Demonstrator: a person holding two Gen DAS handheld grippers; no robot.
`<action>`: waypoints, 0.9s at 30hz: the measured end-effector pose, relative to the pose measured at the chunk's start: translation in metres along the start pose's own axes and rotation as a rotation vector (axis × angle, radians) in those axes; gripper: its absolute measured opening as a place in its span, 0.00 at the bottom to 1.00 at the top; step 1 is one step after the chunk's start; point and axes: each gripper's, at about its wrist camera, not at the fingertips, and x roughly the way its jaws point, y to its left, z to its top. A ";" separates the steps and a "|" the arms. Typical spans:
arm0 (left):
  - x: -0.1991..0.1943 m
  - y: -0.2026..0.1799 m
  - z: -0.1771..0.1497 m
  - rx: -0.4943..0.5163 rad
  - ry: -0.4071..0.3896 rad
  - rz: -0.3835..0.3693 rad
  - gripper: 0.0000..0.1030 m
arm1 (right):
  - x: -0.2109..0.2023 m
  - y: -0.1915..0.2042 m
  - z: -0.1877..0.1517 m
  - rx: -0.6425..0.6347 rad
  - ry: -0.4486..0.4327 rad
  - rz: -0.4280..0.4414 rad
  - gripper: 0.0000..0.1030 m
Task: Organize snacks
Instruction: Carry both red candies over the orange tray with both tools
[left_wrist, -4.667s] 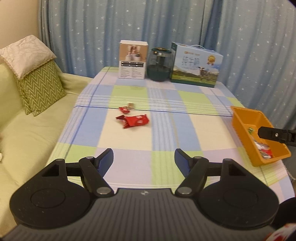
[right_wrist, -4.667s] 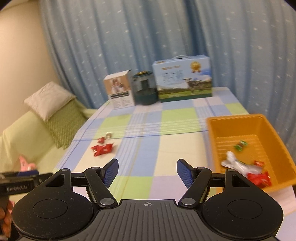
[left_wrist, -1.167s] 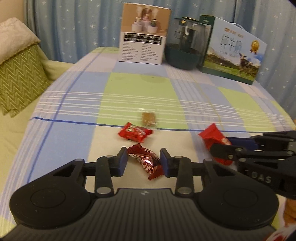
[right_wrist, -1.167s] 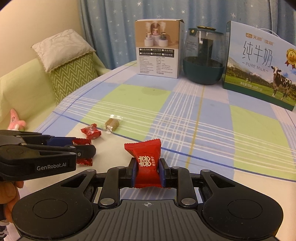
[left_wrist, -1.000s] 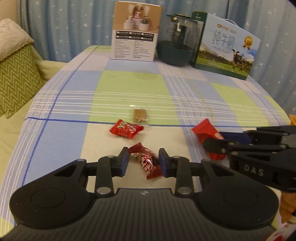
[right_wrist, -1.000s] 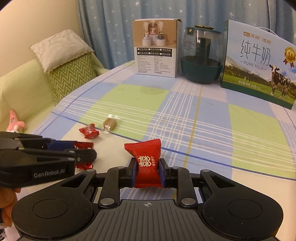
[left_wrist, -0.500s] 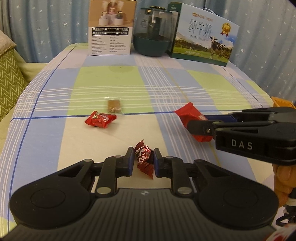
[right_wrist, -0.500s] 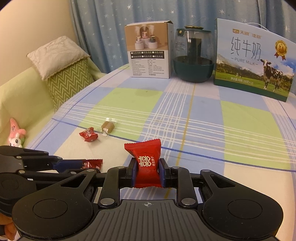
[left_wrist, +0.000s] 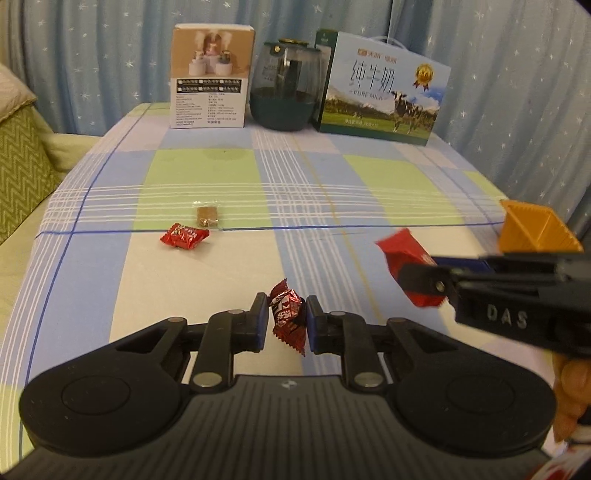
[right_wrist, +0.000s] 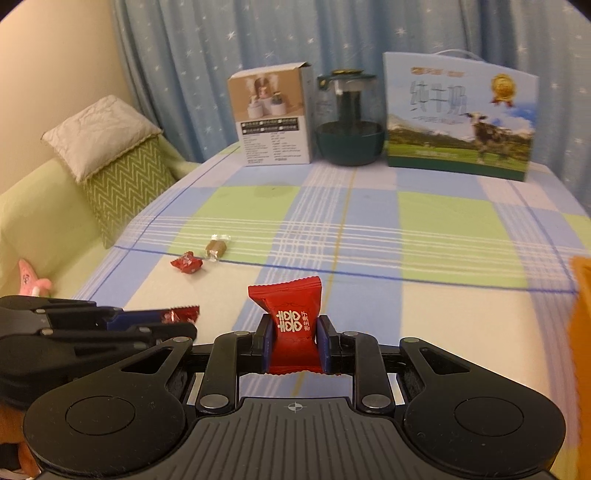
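Since a second ago my left tool clamped the crinkly dark-red foil candy and lifted it; right tool kept pinching the red pillow-shaped packet.

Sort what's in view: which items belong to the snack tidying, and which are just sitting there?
Job:
foil candy in left gripper
red packet in right gripper
red candy
brown candy
orange bin

Bystanders:
white box
glass jar
milk carton
cushions
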 end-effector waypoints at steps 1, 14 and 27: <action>-0.007 -0.004 -0.003 -0.012 -0.007 0.004 0.18 | -0.008 0.001 -0.004 0.005 -0.005 -0.008 0.24; -0.095 -0.051 -0.043 -0.124 -0.045 0.007 0.18 | -0.120 -0.005 -0.055 0.109 -0.045 -0.051 0.24; -0.142 -0.136 -0.040 -0.044 -0.085 -0.114 0.18 | -0.231 -0.049 -0.057 0.239 -0.147 -0.146 0.24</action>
